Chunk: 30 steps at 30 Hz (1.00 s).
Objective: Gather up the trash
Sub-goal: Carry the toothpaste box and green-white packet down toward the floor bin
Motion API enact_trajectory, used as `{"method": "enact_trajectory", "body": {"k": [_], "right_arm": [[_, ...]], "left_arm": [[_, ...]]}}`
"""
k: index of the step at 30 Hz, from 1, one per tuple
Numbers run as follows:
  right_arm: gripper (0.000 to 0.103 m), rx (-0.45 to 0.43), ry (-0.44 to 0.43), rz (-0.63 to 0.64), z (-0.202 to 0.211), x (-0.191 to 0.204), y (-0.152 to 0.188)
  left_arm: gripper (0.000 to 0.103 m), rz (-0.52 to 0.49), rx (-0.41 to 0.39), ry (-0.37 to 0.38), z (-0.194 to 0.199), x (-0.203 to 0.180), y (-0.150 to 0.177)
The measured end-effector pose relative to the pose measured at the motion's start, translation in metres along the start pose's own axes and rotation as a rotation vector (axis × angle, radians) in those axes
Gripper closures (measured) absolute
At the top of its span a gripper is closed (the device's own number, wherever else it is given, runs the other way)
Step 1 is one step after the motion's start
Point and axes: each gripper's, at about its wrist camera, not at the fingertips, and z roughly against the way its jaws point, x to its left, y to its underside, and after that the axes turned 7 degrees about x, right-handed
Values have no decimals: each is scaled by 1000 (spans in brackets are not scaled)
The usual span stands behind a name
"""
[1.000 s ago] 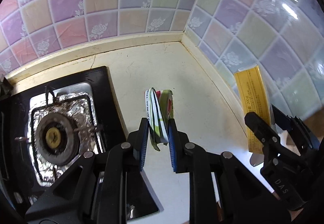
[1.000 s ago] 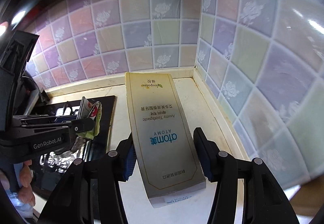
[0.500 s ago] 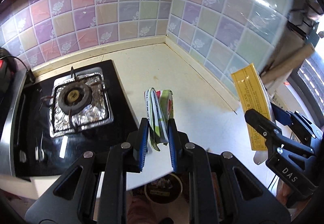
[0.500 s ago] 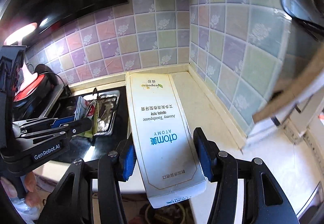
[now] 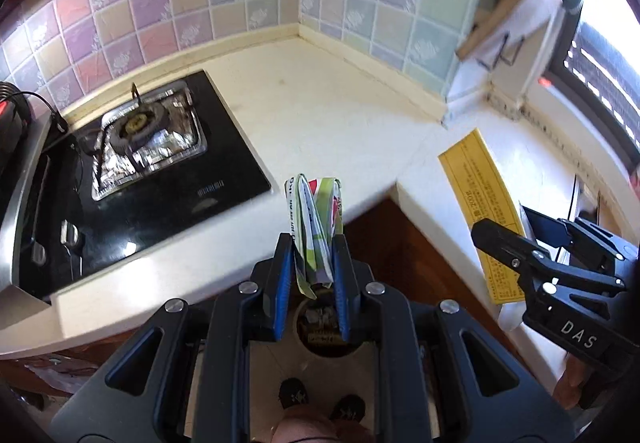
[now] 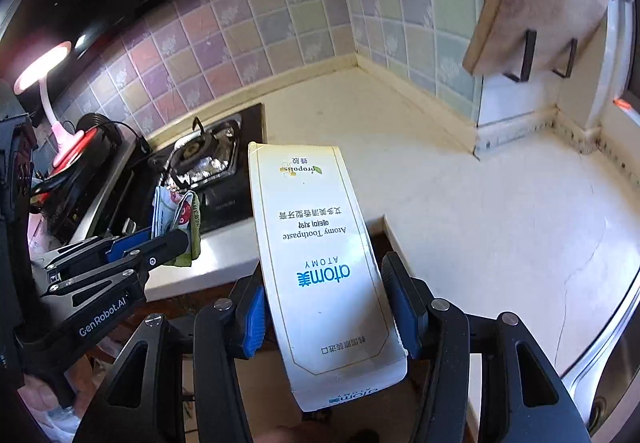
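My left gripper point(image 5: 313, 255) is shut on a crumpled green, white and red wrapper point(image 5: 314, 221), held in the air in front of the counter edge. The wrapper also shows in the right wrist view point(image 6: 176, 219). My right gripper point(image 6: 326, 279) is shut on a long white Atomy toothpaste box point(image 6: 316, 243); its yellow side shows in the left wrist view point(image 5: 482, 211). A round bin point(image 5: 324, 327) with trash inside stands on the floor, right below the left gripper, mostly hidden by the fingers.
A cream L-shaped counter point(image 5: 320, 123) carries a black gas hob point(image 5: 140, 171) with a foil-lined burner. Tiled walls rise behind it. Brown cabinet fronts point(image 5: 400, 251) sit under the counter. A steel sink rim point(image 6: 608, 343) is at the right. My shoes point(image 5: 320, 399) are on the floor.
Both grippers have pulled back and up from over the counter to beyond its front edge, each still holding its item. The floor bin has come into view below the left gripper.
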Motion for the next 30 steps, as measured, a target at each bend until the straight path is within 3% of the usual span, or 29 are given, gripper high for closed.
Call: {"method": "enact_trajectory", "body": {"k": [9,15,23,27,30], "right_arm": [[51,199,53,-60,-98,-11,93],[51,349,81,-163,-203,-34,167],[50,476,81,-327,-334,-82,256],[49,489,98,-369,-381,-104,286],[48,490,92,-372,-412,-117,299]], "left_arm": [[87,-82,209,33,-115,-7,84],[87,-76,335,91,-214,2,144],[86,-67,397,206,-345,7,201],[85,-75,380,239,-389,10,213],[78,-74,375,258,-416,12,221]]}}
